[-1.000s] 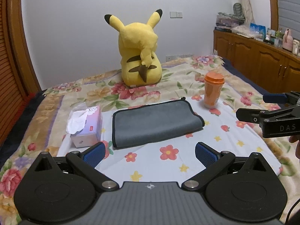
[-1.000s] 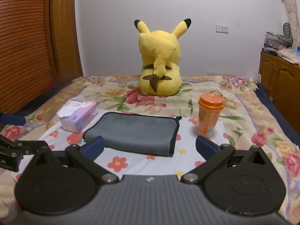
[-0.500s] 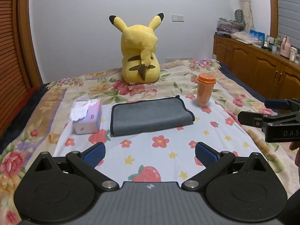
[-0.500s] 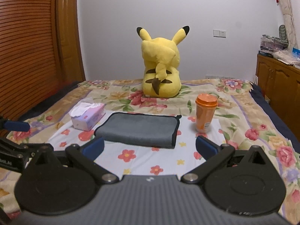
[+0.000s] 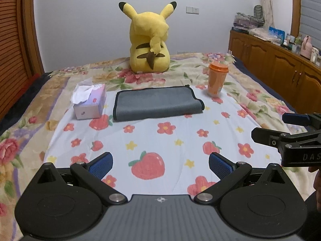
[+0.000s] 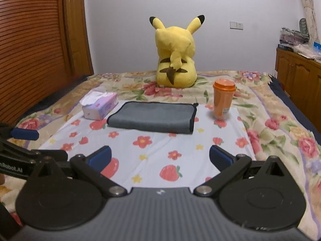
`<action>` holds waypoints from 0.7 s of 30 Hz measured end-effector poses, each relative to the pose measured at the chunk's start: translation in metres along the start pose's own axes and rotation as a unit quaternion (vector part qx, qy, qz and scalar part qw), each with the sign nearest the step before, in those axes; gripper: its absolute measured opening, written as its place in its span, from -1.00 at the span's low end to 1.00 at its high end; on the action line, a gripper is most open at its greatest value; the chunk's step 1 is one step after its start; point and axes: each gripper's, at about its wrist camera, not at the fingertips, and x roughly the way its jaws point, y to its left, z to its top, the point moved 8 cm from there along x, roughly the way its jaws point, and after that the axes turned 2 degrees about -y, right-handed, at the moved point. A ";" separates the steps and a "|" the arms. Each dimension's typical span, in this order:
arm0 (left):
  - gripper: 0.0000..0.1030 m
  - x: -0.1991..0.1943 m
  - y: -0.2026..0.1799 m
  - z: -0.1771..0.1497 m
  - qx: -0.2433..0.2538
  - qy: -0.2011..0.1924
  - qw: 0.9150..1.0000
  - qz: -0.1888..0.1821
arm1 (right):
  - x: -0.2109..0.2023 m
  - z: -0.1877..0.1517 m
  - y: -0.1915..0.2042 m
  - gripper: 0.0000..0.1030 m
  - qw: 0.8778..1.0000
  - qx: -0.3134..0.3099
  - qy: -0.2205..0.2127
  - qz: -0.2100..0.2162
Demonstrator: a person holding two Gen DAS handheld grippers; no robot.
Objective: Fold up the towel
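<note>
A grey towel (image 5: 156, 103) with a black hem lies folded flat on the flowered bed sheet, also in the right wrist view (image 6: 152, 117). My left gripper (image 5: 160, 163) is open and empty, well back from the towel above the near part of the sheet. My right gripper (image 6: 160, 156) is open and empty, equally far back. The right gripper shows at the right edge of the left wrist view (image 5: 268, 128), and the left gripper at the left edge of the right wrist view (image 6: 32, 142).
A tissue box (image 5: 90, 102) stands left of the towel, an orange cup (image 5: 217, 79) right of it, and a yellow plush toy (image 5: 150, 40) behind it. Wooden cabinets (image 5: 280, 60) line the right wall. A wooden door (image 6: 40, 40) is on the left.
Both grippers have drawn back from the towel, which now looks smaller and farther away. The towel, box and cup have not moved.
</note>
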 end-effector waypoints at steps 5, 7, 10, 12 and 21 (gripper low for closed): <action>1.00 -0.004 -0.002 -0.010 -0.001 0.004 1.000 0.005 | -0.005 -0.009 0.004 1.00 1.000 0.001 0.005 0.002; 1.00 -0.007 -0.001 -0.014 -0.003 0.005 1.000 0.006 | -0.008 -0.011 0.006 1.00 1.000 0.001 0.005 0.003; 1.00 -0.011 0.000 -0.019 -0.008 0.007 1.000 0.010 | -0.011 -0.014 0.008 1.00 1.000 0.002 0.005 0.005; 1.00 -0.014 0.002 -0.023 -0.013 0.009 1.000 0.016 | -0.012 -0.015 0.008 1.00 1.000 0.002 0.005 0.005; 1.00 -0.013 -0.001 -0.038 -0.025 0.010 0.999 0.019 | -0.013 -0.029 0.008 1.00 1.000 0.002 0.008 0.000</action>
